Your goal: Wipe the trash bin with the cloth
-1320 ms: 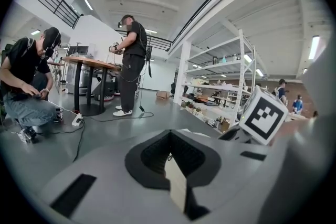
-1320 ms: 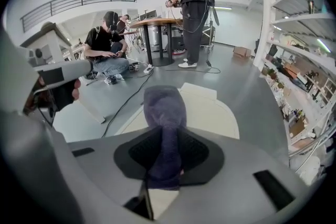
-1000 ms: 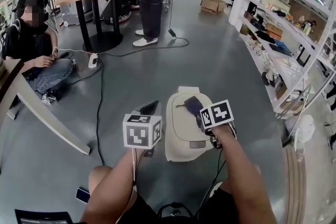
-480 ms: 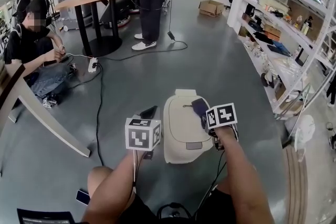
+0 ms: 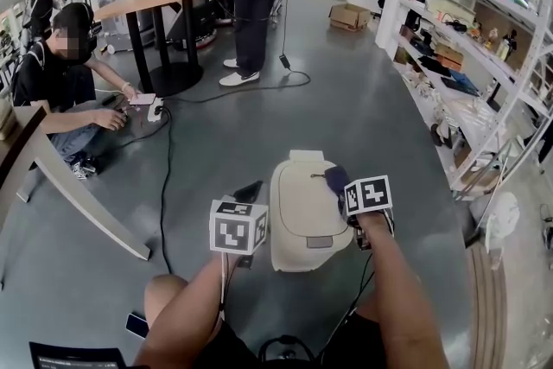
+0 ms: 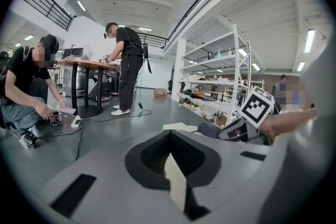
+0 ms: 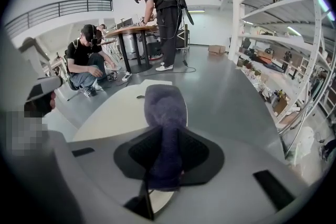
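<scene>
Tongs of the right gripper (image 7: 165,165) are clamped on a purple cloth (image 7: 165,105). Its free end bulges out ahead of them and lies on the cream lid of the trash bin (image 5: 302,220). Holding the cloth by its tail this way puts a soft wad against the plastic, not the hard tips, which suits wiping. The bin stands on the grey floor (image 5: 346,99) directly in front of the person, between the two forearms, so both tools can reach it from above. The cloth sits on the far right part of the lid, close to its right edge.

The left gripper (image 6: 176,181) has its tongs together with nothing between them. It hovers just beside the bin's left flank and does not seem to touch it. My guess is that it waits there, ready to steady the bin if the wiping pushes it.

Compared with a second ago, the cloth has slid from nearer the middle of the lid out toward the right edge, so a sideways wiping stroke appears to be under way. The left gripper has barely moved. In the background, the seated person (image 5: 60,73) now leans forward with a hand near the power strip (image 5: 154,105).
</scene>
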`<action>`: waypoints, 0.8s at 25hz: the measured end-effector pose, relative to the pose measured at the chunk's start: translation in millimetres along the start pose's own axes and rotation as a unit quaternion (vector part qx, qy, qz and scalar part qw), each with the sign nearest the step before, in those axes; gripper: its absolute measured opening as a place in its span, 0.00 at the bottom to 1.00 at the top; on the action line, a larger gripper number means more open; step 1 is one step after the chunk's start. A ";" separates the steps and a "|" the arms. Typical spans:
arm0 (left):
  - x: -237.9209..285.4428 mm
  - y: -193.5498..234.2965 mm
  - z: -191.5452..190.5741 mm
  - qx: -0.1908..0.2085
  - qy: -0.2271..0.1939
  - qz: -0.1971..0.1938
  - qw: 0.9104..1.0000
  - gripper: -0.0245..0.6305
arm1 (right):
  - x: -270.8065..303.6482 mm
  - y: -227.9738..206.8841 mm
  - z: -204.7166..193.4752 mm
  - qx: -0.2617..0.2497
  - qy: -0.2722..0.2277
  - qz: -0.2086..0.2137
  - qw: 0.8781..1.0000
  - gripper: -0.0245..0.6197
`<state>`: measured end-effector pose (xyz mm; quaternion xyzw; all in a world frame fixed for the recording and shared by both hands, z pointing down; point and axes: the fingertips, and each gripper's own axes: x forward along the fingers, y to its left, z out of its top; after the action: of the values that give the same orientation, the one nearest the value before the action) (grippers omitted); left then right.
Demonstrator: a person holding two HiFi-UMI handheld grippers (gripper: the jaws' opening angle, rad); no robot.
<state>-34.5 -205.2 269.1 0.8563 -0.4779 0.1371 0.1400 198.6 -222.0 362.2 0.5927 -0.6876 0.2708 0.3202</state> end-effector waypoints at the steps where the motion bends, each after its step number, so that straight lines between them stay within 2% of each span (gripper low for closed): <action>1: -0.4 0.9 -0.9 0.001 0.001 0.000 1.000 0.04 | 0.4 1.6 -0.4 0.001 0.000 0.000 1.000 0.18; 4: -1.8 2.6 -1.3 0.000 0.003 -0.001 1.000 0.04 | -2.6 4.0 1.8 -0.006 -0.004 -0.008 1.000 0.18; 6: -3.7 2.5 -0.4 -0.008 0.002 -0.003 1.000 0.04 | -11.3 10.9 7.7 -0.026 -0.024 -0.016 0.999 0.18; 11: -10.0 12.3 0.8 -0.024 0.005 -0.001 1.000 0.04 | -35.1 75.0 25.8 -0.054 -0.067 0.033 0.996 0.18; 20: -17.2 27.6 -0.5 -0.031 0.006 0.017 0.999 0.04 | -37.5 167.2 11.0 -0.109 -0.030 0.094 0.989 0.18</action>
<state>-66.8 -205.5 266.2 0.8422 -0.4959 0.1301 0.1670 35.5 -181.0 327.7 0.4949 -0.7751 0.2056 0.3348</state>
